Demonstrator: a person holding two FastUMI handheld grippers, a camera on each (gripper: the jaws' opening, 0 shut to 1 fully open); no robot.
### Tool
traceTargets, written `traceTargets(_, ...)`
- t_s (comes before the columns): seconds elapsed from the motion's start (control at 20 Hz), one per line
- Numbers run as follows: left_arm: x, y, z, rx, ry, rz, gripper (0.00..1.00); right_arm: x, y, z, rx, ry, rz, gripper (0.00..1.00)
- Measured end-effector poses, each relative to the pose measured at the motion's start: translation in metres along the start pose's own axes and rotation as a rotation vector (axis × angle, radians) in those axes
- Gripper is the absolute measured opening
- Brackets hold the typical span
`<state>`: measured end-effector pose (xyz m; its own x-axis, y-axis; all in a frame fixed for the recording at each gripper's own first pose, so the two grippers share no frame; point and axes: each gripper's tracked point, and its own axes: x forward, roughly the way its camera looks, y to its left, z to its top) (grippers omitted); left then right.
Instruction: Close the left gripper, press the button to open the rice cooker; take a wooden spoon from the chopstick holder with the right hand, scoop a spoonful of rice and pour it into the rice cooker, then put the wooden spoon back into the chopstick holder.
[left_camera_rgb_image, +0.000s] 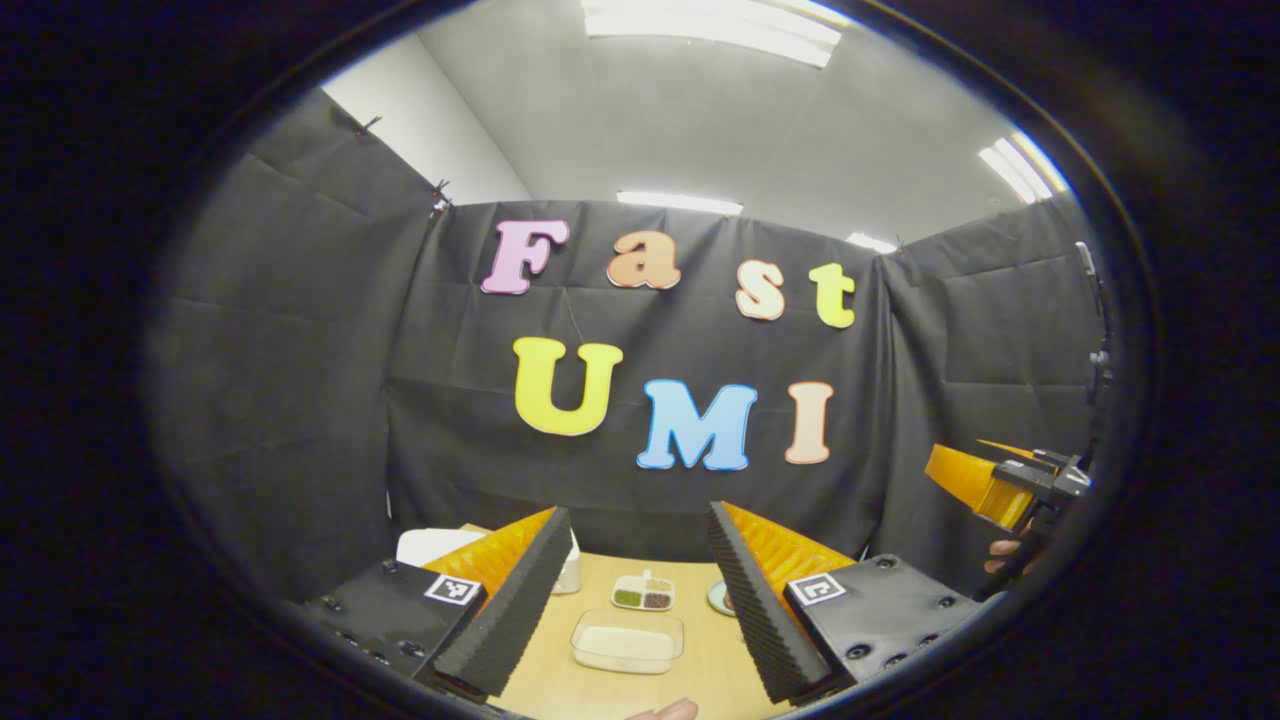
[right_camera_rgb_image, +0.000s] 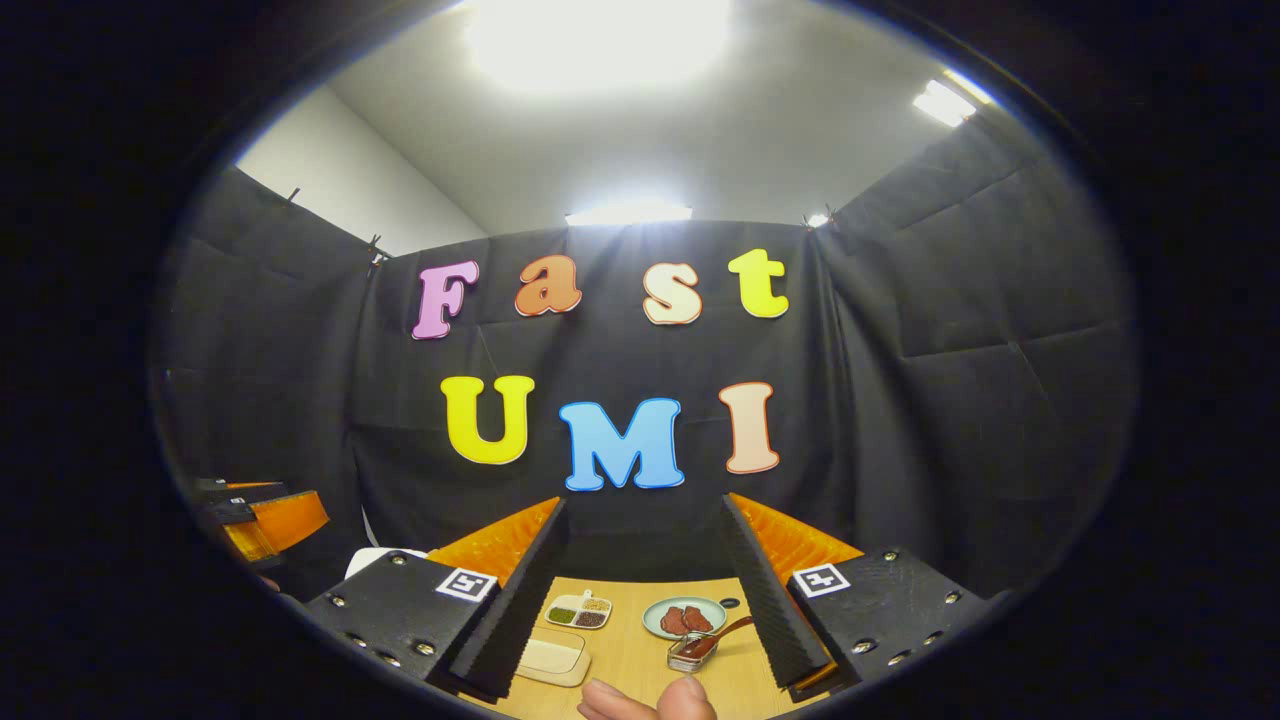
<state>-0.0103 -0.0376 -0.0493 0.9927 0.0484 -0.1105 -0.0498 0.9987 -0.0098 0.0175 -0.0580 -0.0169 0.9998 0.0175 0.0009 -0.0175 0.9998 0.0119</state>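
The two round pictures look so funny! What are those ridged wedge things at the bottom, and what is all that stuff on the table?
Those wedges are the fingers of two grabbing tools that a person holds, one in each hand. A small camera rides on each tool, looking forward along its fingers. The left gripper view shows the left gripper with its fingers spread open and holding nothing. The right gripper view shows the right gripper, also open and holding nothing.

Below them is a wooden table. On it lie a clear box of rice, a small divided tray of beans, a round plate with something reddish brown, and a small holder with a wooden spoon in it. A white thing at the left may be the rice cooker; it is mostly hidden. Nothing has been picked up yet.
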Motion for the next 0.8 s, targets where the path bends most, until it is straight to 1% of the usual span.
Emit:
traceTargets(0.05,-0.001,0.007,0.002,0.011,-0.009,0.002,0.94,0.001,0.000,0.001,0.004,-0.006,-0.015,0.89)
traceTargets(0.1,-0.002,0.014,0.003,0.019,-0.013,0.002,0.95,0.000,0.005,0.000,0.017,-0.007,-0.015,0.92)
traceTargets(0.15,-0.002,0.021,0.002,0.024,-0.015,0.002,0.95,-0.001,0.014,-0.002,0.025,-0.003,-0.010,0.92)
traceTargets(0.2,-0.003,0.029,0.001,0.028,-0.014,0.005,0.92,-0.001,0.017,-0.003,0.019,0.001,-0.019,0.92)
traceTargets(0.35,0.000,0.050,-0.002,0.019,-0.014,0.019,0.92,-0.004,0.017,0.001,-0.021,-0.018,-0.057,0.92)
traceTargets(0.5,0.001,0.055,-0.009,-0.027,-0.002,0.006,0.92,-0.009,0.027,0.002,-0.027,-0.024,-0.053,0.92)
traceTargets(0.75,-0.002,0.058,-0.006,-0.015,-0.013,-0.002,0.96,-0.011,0.035,-0.004,-0.009,-0.004,-0.039,0.92)
traceTargets(0.8,-0.002,0.058,-0.005,-0.013,-0.011,-0.001,0.94,-0.010,0.036,-0.004,-0.003,-0.001,-0.037,0.92)
